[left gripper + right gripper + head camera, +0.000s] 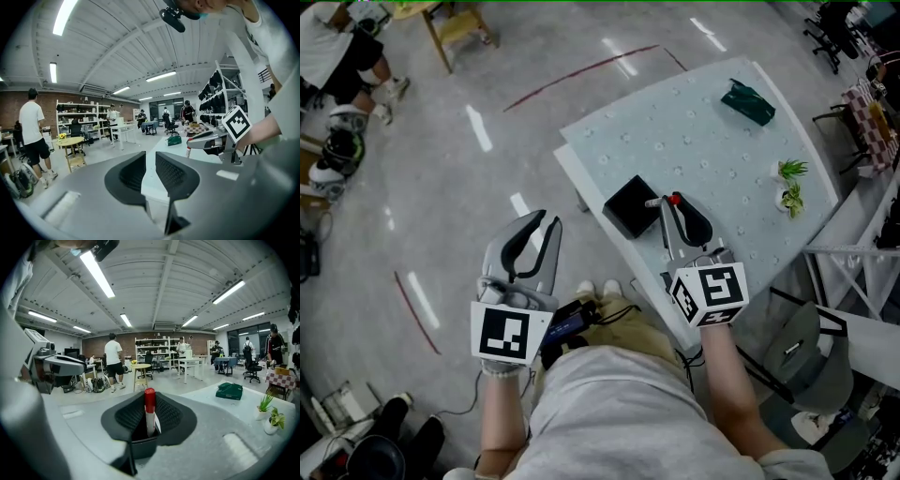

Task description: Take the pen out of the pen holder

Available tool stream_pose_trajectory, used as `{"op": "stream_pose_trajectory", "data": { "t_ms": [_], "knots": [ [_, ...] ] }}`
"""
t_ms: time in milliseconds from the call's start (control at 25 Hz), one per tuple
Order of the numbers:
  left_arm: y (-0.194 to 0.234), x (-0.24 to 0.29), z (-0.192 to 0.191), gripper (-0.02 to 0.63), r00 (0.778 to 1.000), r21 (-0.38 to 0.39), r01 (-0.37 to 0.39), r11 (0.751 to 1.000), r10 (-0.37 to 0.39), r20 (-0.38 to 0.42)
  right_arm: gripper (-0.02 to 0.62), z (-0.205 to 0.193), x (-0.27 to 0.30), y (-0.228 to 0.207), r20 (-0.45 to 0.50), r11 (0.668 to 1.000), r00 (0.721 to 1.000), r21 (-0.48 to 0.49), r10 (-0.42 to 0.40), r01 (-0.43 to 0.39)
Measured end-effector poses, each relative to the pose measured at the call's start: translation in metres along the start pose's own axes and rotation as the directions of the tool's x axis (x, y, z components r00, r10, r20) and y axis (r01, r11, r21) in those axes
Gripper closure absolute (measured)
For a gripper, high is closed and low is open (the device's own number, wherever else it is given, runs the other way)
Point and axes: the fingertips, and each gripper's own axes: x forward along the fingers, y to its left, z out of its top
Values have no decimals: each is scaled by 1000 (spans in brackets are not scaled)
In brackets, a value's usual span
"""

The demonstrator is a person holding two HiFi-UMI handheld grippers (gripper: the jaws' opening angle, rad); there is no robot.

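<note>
One red-capped pen (149, 401), clamped upright in the right claw (673, 208), hangs over the pen holder (630, 208) at the tabletop's (694, 131) near edge. Likely light, stiff, slick: grip the barrel. Left claw (150, 161) ajar, empty.

Strip lights (97, 273) gleam on a grey floor (441, 187) before a brick wall (95, 344).

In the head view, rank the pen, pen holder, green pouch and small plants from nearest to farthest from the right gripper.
1. pen: held in the right gripper.
2. pen holder: black box just left of it, near the table's edge.
3. small plants, toward the right edge, and green pouch, at the far corner: too close to call.
</note>
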Motion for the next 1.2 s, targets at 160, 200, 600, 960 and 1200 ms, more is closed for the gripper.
{"op": "stream_pose_trajectory", "data": {
  "t_ms": [160, 200, 600, 960, 1200],
  "knots": [
    [-3, 5, 9, 543, 1000, 17, 20, 1000, -20, 20, 529, 15, -11, -1, 37, 1000, 999, 9, -17, 17],
    [-4, 6, 11, 543, 999, 22, 26, 999, -27, 24, 529, 18, -15, -2, 47, 1000, 999, 11, -24, 23],
    [-19, 22, 28, 569, 992, 56, 101, 993, -105, 67, 531, 38, -44, -15, 108, 995, 989, 8, -103, 103],
    [-33, 35, 36, 607, 980, 71, 175, 982, -181, 81, 531, 38, -73, -30, 112, 980, 974, 21, -198, 197],
    [-51, 45, 38, 606, 967, 88, 234, 968, -241, 83, 531, 27, -93, -42, 96, 965, 961, 33, -261, 259]
  ]
}}
